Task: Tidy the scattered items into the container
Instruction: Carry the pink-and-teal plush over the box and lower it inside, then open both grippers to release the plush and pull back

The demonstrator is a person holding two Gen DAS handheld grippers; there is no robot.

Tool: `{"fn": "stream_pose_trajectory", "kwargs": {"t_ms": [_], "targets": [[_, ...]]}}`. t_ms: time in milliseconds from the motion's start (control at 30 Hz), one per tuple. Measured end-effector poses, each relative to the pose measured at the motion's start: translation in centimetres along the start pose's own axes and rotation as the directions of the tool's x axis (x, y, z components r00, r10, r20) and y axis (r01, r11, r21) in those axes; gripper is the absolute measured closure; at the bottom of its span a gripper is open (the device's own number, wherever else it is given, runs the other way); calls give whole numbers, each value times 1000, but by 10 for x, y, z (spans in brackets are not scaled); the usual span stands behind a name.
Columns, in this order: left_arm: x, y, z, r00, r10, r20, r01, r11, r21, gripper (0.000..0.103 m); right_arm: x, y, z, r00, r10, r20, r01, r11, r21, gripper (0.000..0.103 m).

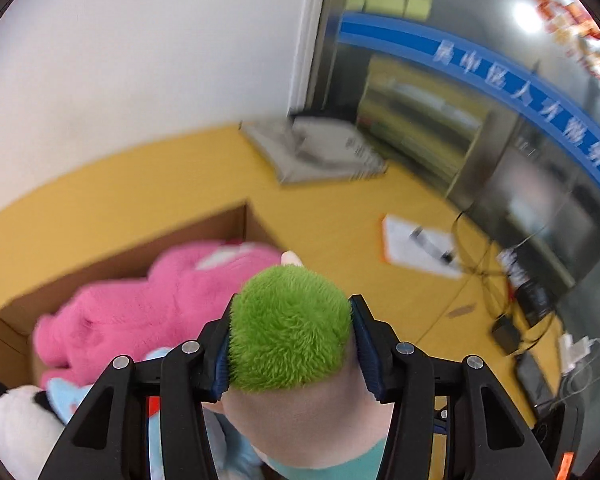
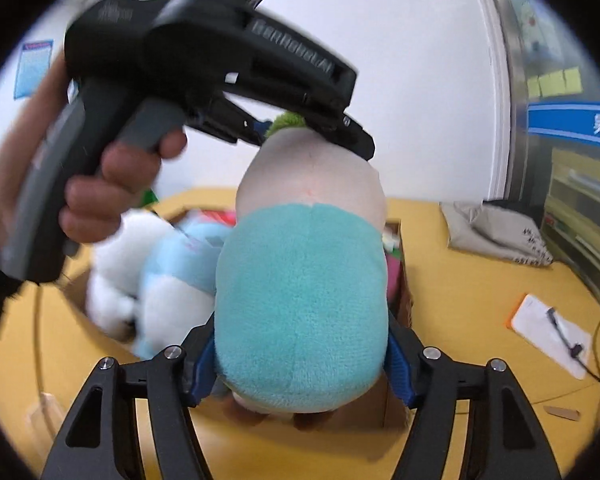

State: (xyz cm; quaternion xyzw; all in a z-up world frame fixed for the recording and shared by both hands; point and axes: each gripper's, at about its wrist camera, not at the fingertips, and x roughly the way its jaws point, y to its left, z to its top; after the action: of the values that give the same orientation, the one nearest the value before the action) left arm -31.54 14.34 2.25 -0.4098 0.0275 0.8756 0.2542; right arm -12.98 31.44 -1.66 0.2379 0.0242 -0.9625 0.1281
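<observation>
**Doll hung between both grippers, right over the box**

The doll (image 2: 300, 300) is held at both ends: the left gripper (image 1: 290, 344) is clamped on its shaggy green hair, the right gripper (image 2: 300, 356) on its teal plush bottom. Its long axis runs straight from one gripper to the other, head end away from the right wrist camera. The skin part is smooth fabric. It hangs above the cardboard box (image 1: 148, 240), which holds a fuzzy pink plush (image 1: 148, 304), plus a light blue and a white one. "GenRobot.AI" is on the left gripper's black body. The table (image 1: 328, 208) is yellow, with a notepad (image 1: 414, 246) lying well off to the side.
</observation>
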Motion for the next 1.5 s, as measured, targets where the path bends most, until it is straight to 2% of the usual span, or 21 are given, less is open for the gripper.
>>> {"fn": "stream_pose_trajectory", "kwargs": {"t_ms": [67, 133, 267, 367, 500, 567, 667, 700, 733, 800, 900, 967, 1033, 1100, 1133, 1233, 1300, 1333, 1433, 1467, 1500], "targets": [[29, 7, -11, 998, -40, -55, 38, 999, -20, 48, 15, -1, -14, 998, -19, -62, 19, 1000, 0, 36], [45, 9, -23, 995, -71, -73, 69, 997, -36, 47, 16, -2, -26, 995, -27, -99, 29, 999, 17, 36], [64, -1, -33, 988, -122, -99, 122, 993, -9, 43, 4, -1, -32, 987, -25, -160, 33, 998, 46, 34], [69, -9, -32, 991, -87, -100, 88, 996, 2, 42, -3, -4, -29, 980, -15, -197, 34, 995, 92, 32], [72, -12, -31, 991, -67, -112, 69, 998, 8, 41, -3, -15, -17, 980, -15, -200, 41, 991, 129, 33], [72, -15, -31, 992, -55, -114, 58, 998, 23, 41, -13, -18, -7, 989, -11, -147, 33, 988, 152, 44], [73, -14, -31, 991, -53, -121, 55, 998, 16, 40, -20, -17, 10, 997, 1, -80, 12, 986, 164, 47], [73, -13, -30, 991, -54, -125, 56, 998, 13, 40, -9, -17, 12, 995, -14, -100, 28, 990, 142, 49], [75, -14, -31, 990, -49, -134, 51, 999, 14, 40, 5, -18, 10, 990, -23, -138, 41, 991, 126, 61], [75, -18, -32, 990, -28, -139, 34, 999, 40, 40, 29, -24, -3, 979, -5, -201, 37, 988, 152, 61], [61, -20, -30, 989, -38, -140, 43, 999, 33, 39, 29, -28, -7, 978, 14, -210, 24, 984, 174, 61], [39, -16, -26, 995, -59, -78, 59, 998, -4, 39, 30, -23, -10, 974, -30, -223, 60, 990, 126, 61], [16, -11, -27, 999, -44, -2, 44, 998, -33, 39, 29, -21, -13, 974, -46, -223, 74, 990, 121, 61], [20, -12, -32, 999, 12, -31, -12, 1000, -4, 39, 29, -24, -14, 975, -38, -219, 70, 988, 140, 61], [34, -14, -37, 994, 60, -89, -57, 998, 33, 38, 29, -25, -14, 975, -39, -218, 72, 987, 145, 61], [41, -10, -42, 994, 61, -93, -60, 998, 17, 38, 25, -18, -14, 973, -68, -222, 99, 987, 128, 61], [34, -10, -40, 993, 72, -90, -73, 997, -15, 38, 20, -17, -13, 974, -76, -212, 106, 985, 134, 59], [27, -11, -39, 993, 88, -79, -90, 996, -23, 38, 18, -20, -12, 975, -77, -206, 108, 984, 140, 55], [-12, -20, -42, 995, 100, -18, -100, 995, -1, 39, -3, -20, -10, 976, -82, -201, 121, 975, 187, 23], [-27, -23, -46, 995, 99, 6, -99, 995, 7, 39, -15, -19, -10, 979, -86, -184, 122, 973, 197, 23], [-40, -26, -49, 994, 107, 26, -108, 994, 15, 33, -26, -16, -9, 981, -91, -170, 125, 972, 200, 23]]}}
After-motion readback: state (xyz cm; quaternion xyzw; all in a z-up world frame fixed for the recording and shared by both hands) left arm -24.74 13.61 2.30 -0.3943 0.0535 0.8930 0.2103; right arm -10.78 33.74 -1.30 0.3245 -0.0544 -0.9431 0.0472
